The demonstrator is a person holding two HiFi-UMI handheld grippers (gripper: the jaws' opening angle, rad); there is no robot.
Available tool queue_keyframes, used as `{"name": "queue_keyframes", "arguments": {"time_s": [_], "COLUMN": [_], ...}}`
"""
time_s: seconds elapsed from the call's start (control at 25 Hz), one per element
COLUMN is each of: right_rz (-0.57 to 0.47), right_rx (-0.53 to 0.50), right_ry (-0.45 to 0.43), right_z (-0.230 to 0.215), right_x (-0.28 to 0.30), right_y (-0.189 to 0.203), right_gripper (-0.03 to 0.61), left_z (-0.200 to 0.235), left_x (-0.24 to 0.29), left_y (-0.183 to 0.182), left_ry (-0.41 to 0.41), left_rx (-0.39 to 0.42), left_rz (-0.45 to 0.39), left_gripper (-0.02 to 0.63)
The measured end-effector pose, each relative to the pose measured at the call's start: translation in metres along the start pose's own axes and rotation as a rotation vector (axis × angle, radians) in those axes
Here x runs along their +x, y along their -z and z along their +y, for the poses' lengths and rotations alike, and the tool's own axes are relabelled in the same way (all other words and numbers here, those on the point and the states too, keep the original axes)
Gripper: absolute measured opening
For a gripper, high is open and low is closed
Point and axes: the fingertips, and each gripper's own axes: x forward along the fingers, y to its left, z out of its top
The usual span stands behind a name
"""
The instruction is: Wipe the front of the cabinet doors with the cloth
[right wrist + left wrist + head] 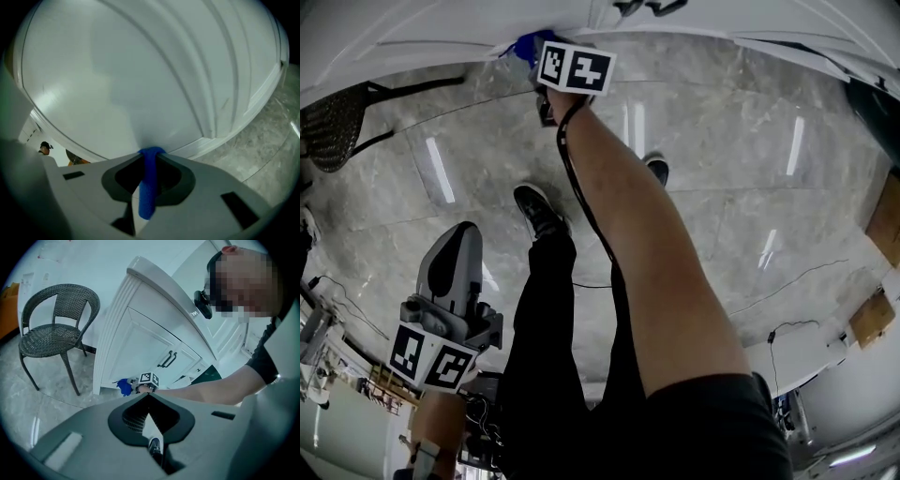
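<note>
A grey marbled floor [722, 187] runs up to a white cabinet [140, 348], and the work is low down at its foot. Furthest left stands a wicker chair [49, 338], apart from the cabinet's corner with bare floor between. Next comes the left gripper [149, 395], held back by the person's side. Its jaws are pressed together with nothing between them, so it plays no part at present. Further along, the right gripper [151, 154] is stretched out on a straight arm [647, 272] and clamped on the blue cloth [147, 187]. The cloth is pinched into a narrow fold between the jaws, and its bunched end is pushed against the white front near the base.

The cloth looks soft, light and limp, and it will fold wherever it is pushed. A grip on the bunched middle, as here, seems right, with enough cloth ahead of the jaw tips that hard plastic does not scrape the paint. Only a small pad meets the front, so I judge each pass will cover a narrow strip.

The front has raised ribs and a recessed panel where the fold could snag or skip, and a dark handle [167, 359] higher up to work round. To the right the floor lies open, giving room to sweep sideways. Downward, the floor is close.
</note>
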Motion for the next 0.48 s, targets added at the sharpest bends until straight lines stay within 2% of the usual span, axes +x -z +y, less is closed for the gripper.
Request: {"name": "queue_keyframes", "arguments": {"time_s": [0.2, 0.48], "right_rz": [-0.043, -0.056], "right_rx": [0.043, 0.048], "right_ry": [0.046, 0.102], "right_z": [-0.048, -0.102], "right_x": [-0.034, -0.105], "right_y": [-0.023, -0.050], "right_gripper": [0.057, 0.057], "left_z": [-0.032, -0.090], "left_x": [0.020, 0.049], "left_y": [0.000, -0.008], "left_ry": [0.015, 0.062], "left_rx": [0.020, 0.038], "left_rz": [0.017, -0.001], "left_gripper": [-0.002, -0.002]}}
